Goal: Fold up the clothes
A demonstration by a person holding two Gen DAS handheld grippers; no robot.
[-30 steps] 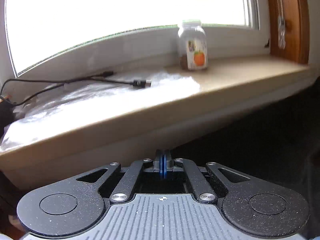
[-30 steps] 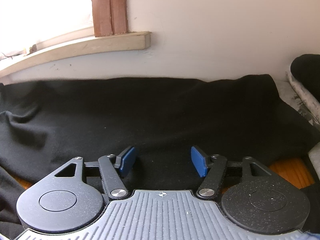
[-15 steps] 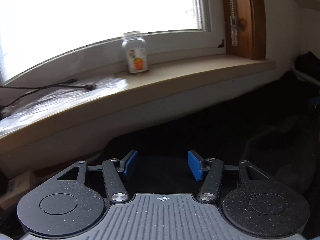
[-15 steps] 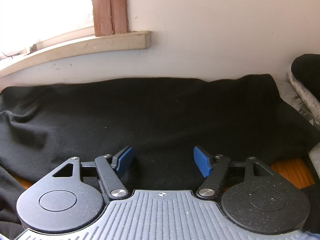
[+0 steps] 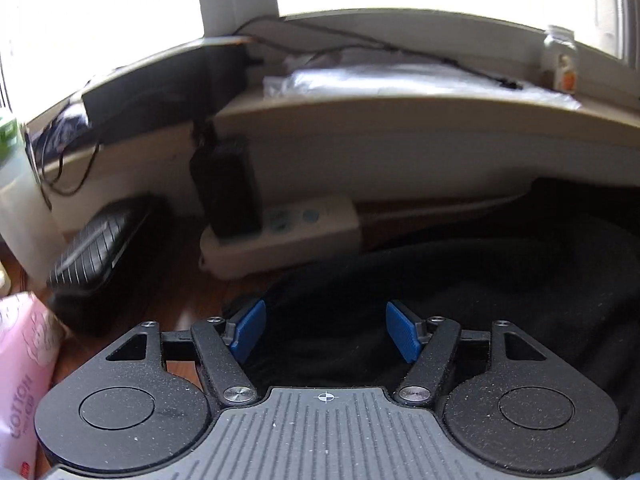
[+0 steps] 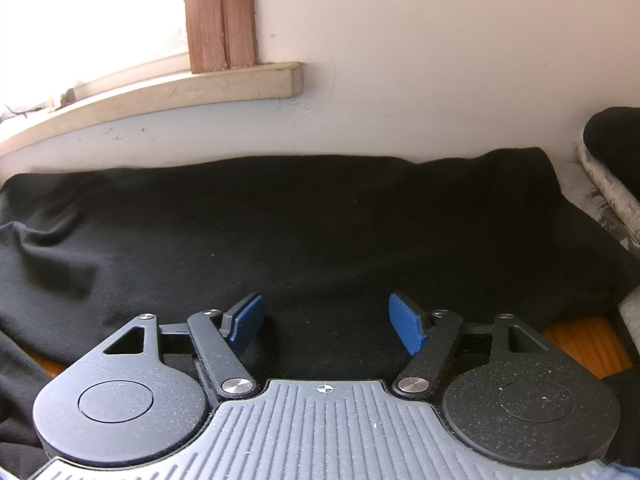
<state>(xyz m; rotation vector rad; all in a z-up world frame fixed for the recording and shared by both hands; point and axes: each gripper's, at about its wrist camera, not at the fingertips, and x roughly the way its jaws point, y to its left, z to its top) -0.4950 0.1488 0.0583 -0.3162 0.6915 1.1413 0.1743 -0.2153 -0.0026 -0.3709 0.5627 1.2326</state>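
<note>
black cloth is what you have under both tools: the black garment (image 6: pixel 320 220) lies spread across the wooden floor (image 6: pixel 580 344), its far edge against the white wall (image 6: pixel 440 60) below the window sill (image 6: pixel 160 92). your right gripper (image 6: pixel 326 322) hangs over the middle of it, jaws opening, blue pads (image 6: pixel 406 328) apart with only flat fabric showing below the gap, nothing pinched. your left gripper (image 5: pixel 325 330) sits over the garment's left end (image 5: pixel 460 288), jaws also opening and gripping nothing (the view is blurred). just beyond that end, on bare floor (image 5: pixel 180 288), a white power strip (image 5: pixel 280 236) lies along the wall with a black adapter (image 5: pixel 224 192) plugged in. a pink tissue pack (image 5: pixel 24 380) shows at the left edge, and a small jar (image 5: pixel 560 60) stands on the sill.
</note>
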